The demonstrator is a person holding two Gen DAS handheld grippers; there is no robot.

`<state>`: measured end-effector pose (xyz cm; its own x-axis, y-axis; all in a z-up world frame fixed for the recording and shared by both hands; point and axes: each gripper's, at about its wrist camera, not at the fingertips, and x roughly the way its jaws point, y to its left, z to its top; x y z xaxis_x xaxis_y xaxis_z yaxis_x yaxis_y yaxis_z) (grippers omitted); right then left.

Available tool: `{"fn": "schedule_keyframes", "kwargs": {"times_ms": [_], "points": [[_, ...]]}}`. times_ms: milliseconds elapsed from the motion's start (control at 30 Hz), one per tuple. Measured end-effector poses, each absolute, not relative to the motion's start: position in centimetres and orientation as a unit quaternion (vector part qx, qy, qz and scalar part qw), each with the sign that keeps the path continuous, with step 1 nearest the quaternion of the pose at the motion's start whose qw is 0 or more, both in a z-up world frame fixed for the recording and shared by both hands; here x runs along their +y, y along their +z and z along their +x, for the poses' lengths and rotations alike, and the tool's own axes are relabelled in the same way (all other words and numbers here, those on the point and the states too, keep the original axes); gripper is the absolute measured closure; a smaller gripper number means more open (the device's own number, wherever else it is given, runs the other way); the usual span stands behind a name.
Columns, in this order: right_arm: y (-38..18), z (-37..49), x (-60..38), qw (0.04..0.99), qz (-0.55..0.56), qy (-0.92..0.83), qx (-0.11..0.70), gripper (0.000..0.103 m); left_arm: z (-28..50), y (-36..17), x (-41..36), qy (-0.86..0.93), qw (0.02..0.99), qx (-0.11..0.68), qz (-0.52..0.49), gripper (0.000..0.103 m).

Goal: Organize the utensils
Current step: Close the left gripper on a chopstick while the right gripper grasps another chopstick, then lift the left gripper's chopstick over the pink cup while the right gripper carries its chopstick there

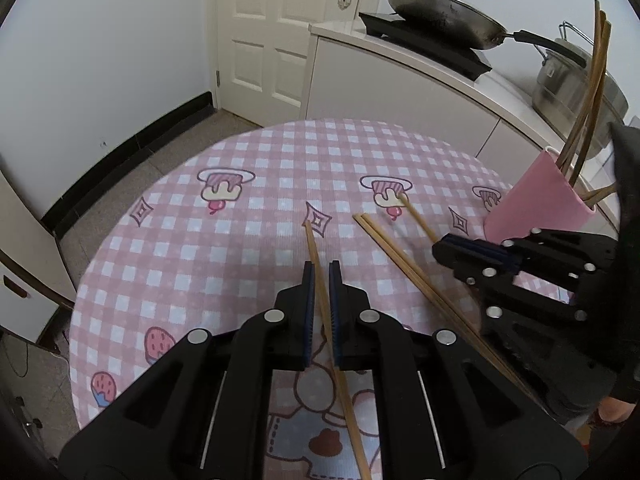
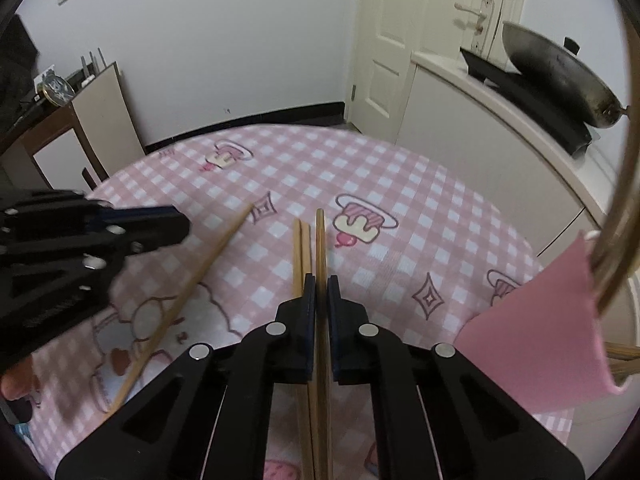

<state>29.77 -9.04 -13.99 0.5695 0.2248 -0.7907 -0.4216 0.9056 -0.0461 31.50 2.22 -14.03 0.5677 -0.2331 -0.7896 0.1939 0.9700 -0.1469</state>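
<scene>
Wooden chopsticks lie on a round table with a pink checked cloth (image 1: pixel 256 168). My left gripper (image 1: pixel 321 270) is narrowly parted around one chopstick (image 1: pixel 316 248) lying on the cloth. My right gripper (image 2: pixel 321 282) is shut on another chopstick (image 2: pixel 320 240); it also shows in the left wrist view (image 1: pixel 440 249). A pair of chopsticks (image 1: pixel 400 256) lies between the two. A pink holder (image 1: pixel 540 204) with several chopsticks stands at the right, also in the right wrist view (image 2: pixel 552 328).
A white counter (image 1: pixel 400 68) behind the table carries a wok (image 1: pixel 440 12) on a black cooktop and a steel pot (image 1: pixel 568 84). A white door (image 1: pixel 272 32) is at the back. A brown cabinet (image 2: pixel 80 132) stands left of the table.
</scene>
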Motion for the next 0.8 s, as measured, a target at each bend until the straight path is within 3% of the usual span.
{"fn": "schedule_keyframes", "kwargs": {"times_ms": [733,767,800], "points": [[-16.3,31.2,-10.4,0.871,-0.115,0.17,0.446,0.099,34.7,-17.1,0.9,-0.096,0.863,0.496,-0.015,0.095],[-16.5,31.3,-10.4,0.871,-0.115,0.171,0.447,0.099,34.8,-17.2,0.8,-0.097,0.862,0.497,-0.015,0.094],[-16.6,31.4,-10.4,0.87,-0.115,0.171,0.448,0.099,34.9,-17.2,0.7,-0.097,0.862,0.498,-0.013,0.086]]}}
